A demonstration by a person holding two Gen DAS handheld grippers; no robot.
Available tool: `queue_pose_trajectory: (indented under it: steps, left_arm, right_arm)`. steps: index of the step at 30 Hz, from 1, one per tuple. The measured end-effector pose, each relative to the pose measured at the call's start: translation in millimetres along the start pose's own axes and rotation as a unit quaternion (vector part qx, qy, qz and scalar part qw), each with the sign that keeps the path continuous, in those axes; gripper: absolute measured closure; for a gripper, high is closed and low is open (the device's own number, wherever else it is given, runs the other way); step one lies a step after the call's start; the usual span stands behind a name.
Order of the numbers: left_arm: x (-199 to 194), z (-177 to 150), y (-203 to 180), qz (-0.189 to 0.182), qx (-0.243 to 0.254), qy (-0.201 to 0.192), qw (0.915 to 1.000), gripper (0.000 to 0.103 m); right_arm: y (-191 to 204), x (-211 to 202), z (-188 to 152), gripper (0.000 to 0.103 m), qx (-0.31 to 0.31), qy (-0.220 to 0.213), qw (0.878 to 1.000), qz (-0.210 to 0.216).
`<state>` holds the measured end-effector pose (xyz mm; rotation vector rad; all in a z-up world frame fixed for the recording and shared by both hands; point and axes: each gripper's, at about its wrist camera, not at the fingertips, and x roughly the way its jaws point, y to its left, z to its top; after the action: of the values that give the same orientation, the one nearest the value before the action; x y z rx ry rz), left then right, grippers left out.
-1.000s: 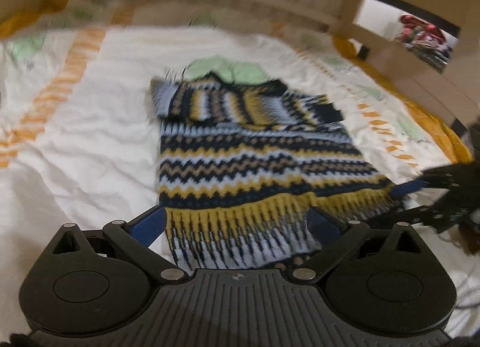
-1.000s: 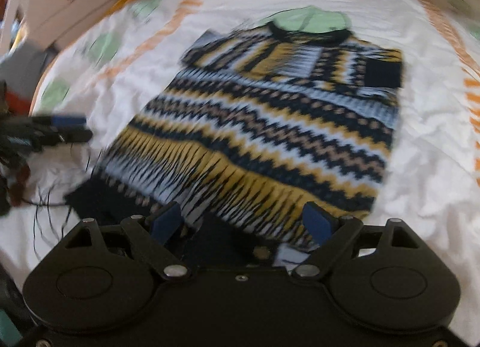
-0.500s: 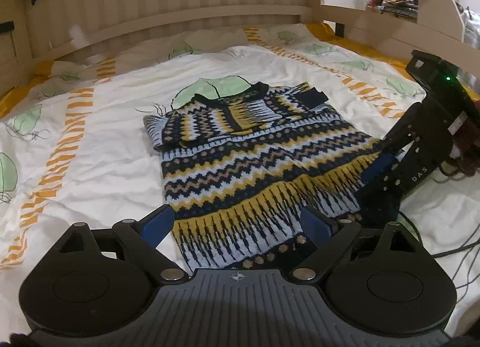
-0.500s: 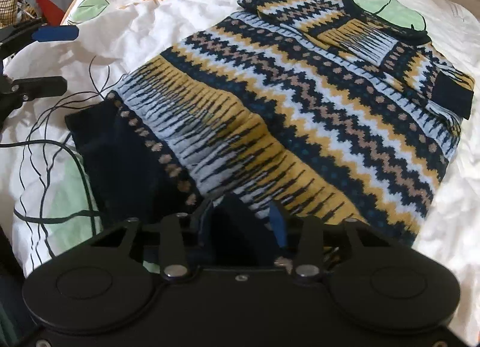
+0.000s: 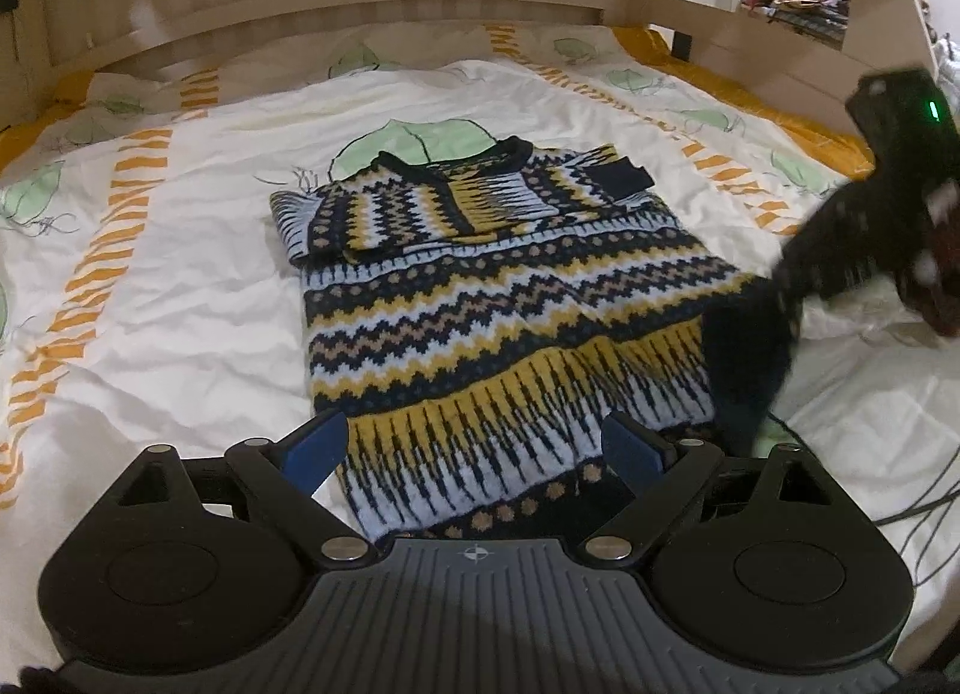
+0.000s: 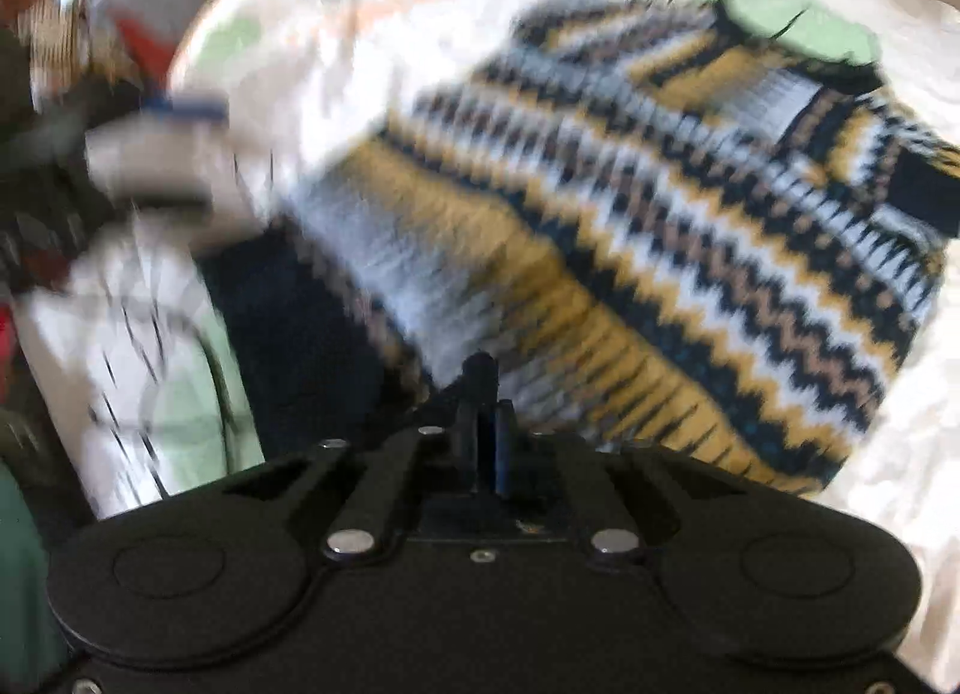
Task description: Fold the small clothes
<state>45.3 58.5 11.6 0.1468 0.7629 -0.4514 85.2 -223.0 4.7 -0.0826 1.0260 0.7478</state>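
Patterned knit sweater (image 5: 498, 298) lying flat on the bedspread (image 5: 180, 286), sleeves folded across the chest. Left gripper (image 5: 477, 448), angled downward, jaws spread wide over the hem, gripping nothing. Right gripper (image 6: 487, 430), tilted downward, jaws closed, pinching the sweater's dark hem corner.

The right wrist view is blurring the sweater (image 6: 630, 250) ahead of the right gripper (image 6: 485, 394). Its dark hem (image 5: 744, 358) is hiding the fingertips, so the grip is not showing.
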Motion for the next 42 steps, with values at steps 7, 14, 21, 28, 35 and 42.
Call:
queue_pose_trajectory:
  steps: [7, 14, 21, 28, 35, 42]
  left_arm:
    - [21.0, 23.6, 4.5, -0.004, 0.033, -0.002, 0.9994, 0.011]
    - [70.3, 45.0, 34.4, -0.020, 0.007, 0.045, 0.9987, 0.011]
    - [123.7, 71.3, 71.9, -0.025, -0.019, 0.087, 0.9957, 0.011]
    - [181.5, 67.3, 79.6, -0.068, -0.041, 0.135, 0.9877, 0.049]
    - [185.4, 60.8, 76.5, -0.072, -0.035, 0.127, 0.9887, 0.076]
    - [181.1, 55.9, 72.1, -0.065, -0.023, 0.103, 0.9924, 0.096]
  right_arm:
    - [-58.2, -30.3, 37.6, 0.092, 0.096, -0.129, 0.984, -0.077]
    - [-102.6, 6.8, 34.0, 0.092, 0.157, -0.128, 0.971, -0.125]
    - [-117.4, 30.4, 14.9, 0.092, 0.169, -0.099, 0.973, -0.124]
    - [-123.8, 37.9, 12.7, 0.090, 0.177, -0.091, 0.973, -0.116]
    - [-130.0, 38.6, 9.8, 0.082, 0.192, -0.088, 0.972, -0.106]
    - [-130.1, 39.0, 7.8, 0.081, 0.199, -0.085, 0.971, -0.107]
